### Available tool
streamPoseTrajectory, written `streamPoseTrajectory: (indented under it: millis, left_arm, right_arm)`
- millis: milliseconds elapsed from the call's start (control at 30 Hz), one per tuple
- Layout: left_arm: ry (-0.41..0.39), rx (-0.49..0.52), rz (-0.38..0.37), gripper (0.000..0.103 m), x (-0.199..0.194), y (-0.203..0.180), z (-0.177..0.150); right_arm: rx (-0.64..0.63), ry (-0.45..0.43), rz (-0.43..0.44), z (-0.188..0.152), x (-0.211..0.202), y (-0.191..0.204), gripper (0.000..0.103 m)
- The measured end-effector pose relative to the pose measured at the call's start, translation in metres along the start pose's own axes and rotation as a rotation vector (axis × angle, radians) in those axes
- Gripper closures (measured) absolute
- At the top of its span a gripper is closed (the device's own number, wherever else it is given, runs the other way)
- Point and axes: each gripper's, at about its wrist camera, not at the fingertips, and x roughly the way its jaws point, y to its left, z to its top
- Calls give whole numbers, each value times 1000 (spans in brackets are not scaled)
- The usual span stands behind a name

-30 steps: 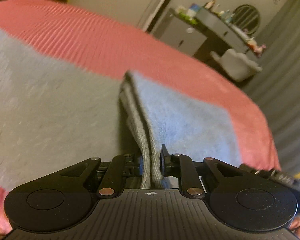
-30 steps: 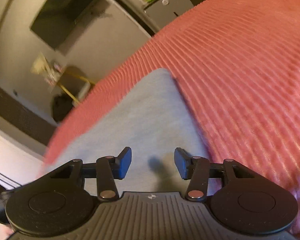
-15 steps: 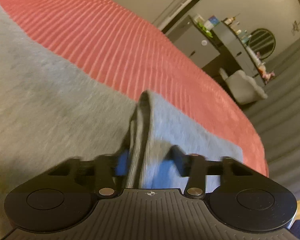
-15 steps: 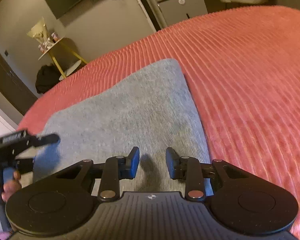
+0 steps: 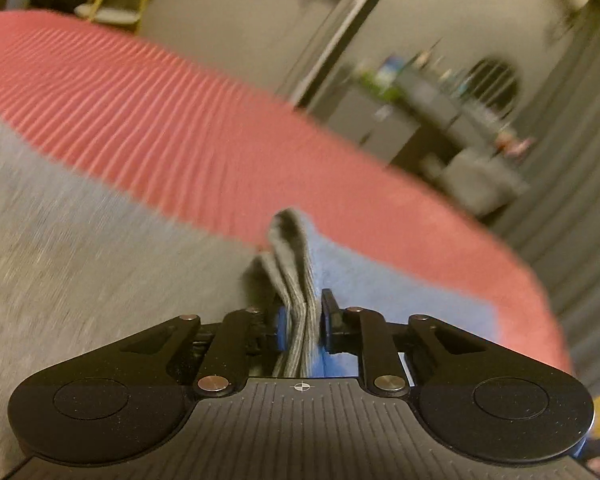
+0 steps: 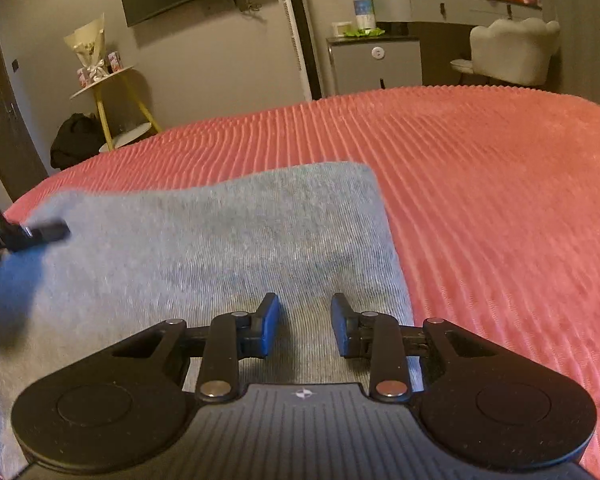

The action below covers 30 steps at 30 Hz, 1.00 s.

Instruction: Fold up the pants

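Left wrist view shows the left hand-held gripper (image 5: 303, 322) clenched on a bunched, layered edge of the grey pants (image 5: 80, 264), its jaws having just been closing with those ribbed layers standing upright between the pads; the pinched ridge runs away toward twelve o'clock, and the rest of the cloth spreads flat toward nine o'clock over the red ribbed bedspread (image 5: 204, 132). Gathering several layers in one pinch looks like a way to carry the whole edge over together, so the fold stays aligned. Right wrist view has the right hand-held gripper (image 6: 305, 326) released, its blue pads apart with only flat fabric showing beneath the gap and nothing pinched; it sits over the near part of the garment, close to the edge at three o'clock. I take that as readiness to grasp or steady that side. At nine o'clock in this view the tip of the other gripper meets the far corner of the cloth. The pants lie on the bed as a roughly rectangular panel, so the folding seems partly done. A dresser (image 6: 452, 0) and pale chair (image 6: 512, 50) stand beyond the bed toward one o'clock.
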Motion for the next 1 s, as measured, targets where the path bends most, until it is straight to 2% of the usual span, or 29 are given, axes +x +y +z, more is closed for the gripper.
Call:
streamPoseTrajectory:
  millis: [133,200,300,333,367,500,600,767,1000]
  left_arm:
    - [32,-84,-34,67,-16,8,1]
    - [55,-87,-40,62,-26,10,-2]
    - [102,-76,-3,60,-38,8,-8]
    - [118,-76,17,55,-39,8,-11]
    - [129,-76,37,54,-42,6,-16]
    - [126,-16,92,59,-52,2,-30]
    - [117,35,132,62,-57,-7,-37]
    - [97,105,176,63,-64,-16,-46]
    - [86,80,187,67,-75,-17,-52]
  right_arm:
    - [-1,-2,6,-1,-1,-1,74]
    - [5,-2,11,-1,-3,-3,74]
    - [23,4,22,1,-6,-6,74]
    - [37,8,27,2,-7,-7,74]
    - [51,13,32,2,-9,-6,74]
    - [104,41,53,2,-19,-13,74]
    - [110,94,53,-1,-24,-12,74]
    - [36,160,77,-7,-31,3,70]
    - [-49,204,136,-20,-44,25,70]
